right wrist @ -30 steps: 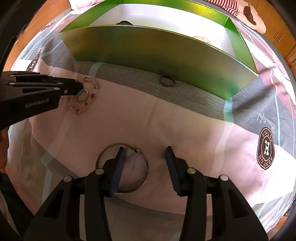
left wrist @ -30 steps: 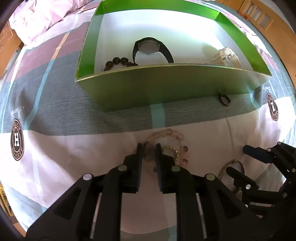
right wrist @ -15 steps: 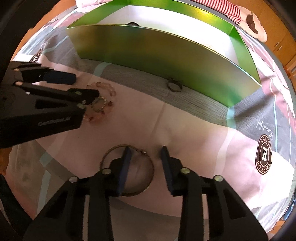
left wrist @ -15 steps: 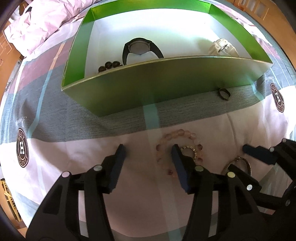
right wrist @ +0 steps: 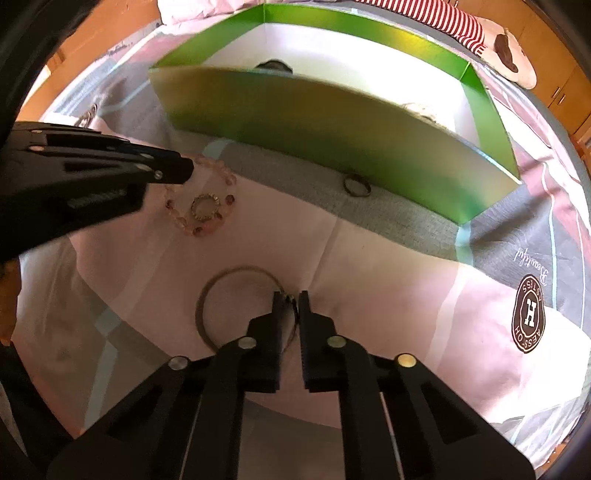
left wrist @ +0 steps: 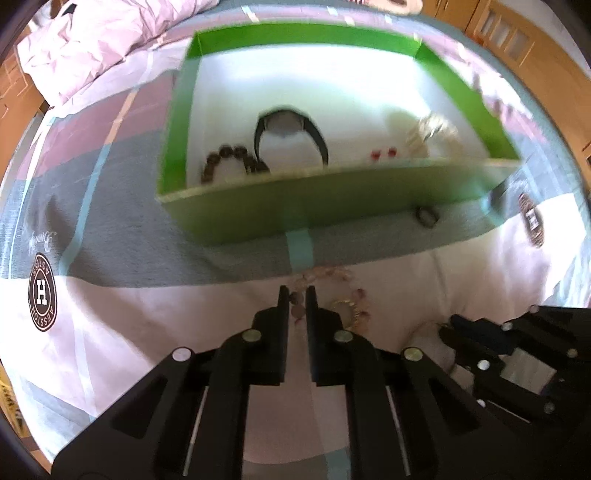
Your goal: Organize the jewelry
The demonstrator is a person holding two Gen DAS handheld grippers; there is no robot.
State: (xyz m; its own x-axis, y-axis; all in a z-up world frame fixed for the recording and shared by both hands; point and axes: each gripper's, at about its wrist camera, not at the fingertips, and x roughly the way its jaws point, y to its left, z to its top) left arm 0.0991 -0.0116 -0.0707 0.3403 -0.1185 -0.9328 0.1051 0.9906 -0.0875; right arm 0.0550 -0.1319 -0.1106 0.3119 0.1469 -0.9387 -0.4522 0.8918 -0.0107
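A green box with a white floor stands on the bedspread; it also shows in the right wrist view. My left gripper is shut on the left side of a pink bead bracelet, which lies in front of the box. A small gold ring lies inside the bracelet's loop. My right gripper is shut on the clasp side of a thin metal bangle on the cloth. A dark ring lies by the box's front wall.
In the box lie a black watch, a dark bead bracelet, two red studs and a white watch. A pink duvet lies far left. Wooden cabinets stand at the far right.
Both grippers have closed: the left on the pink bead bracelet, the right on the bangle. The left gripper has risen, so more of the box's inside shows.
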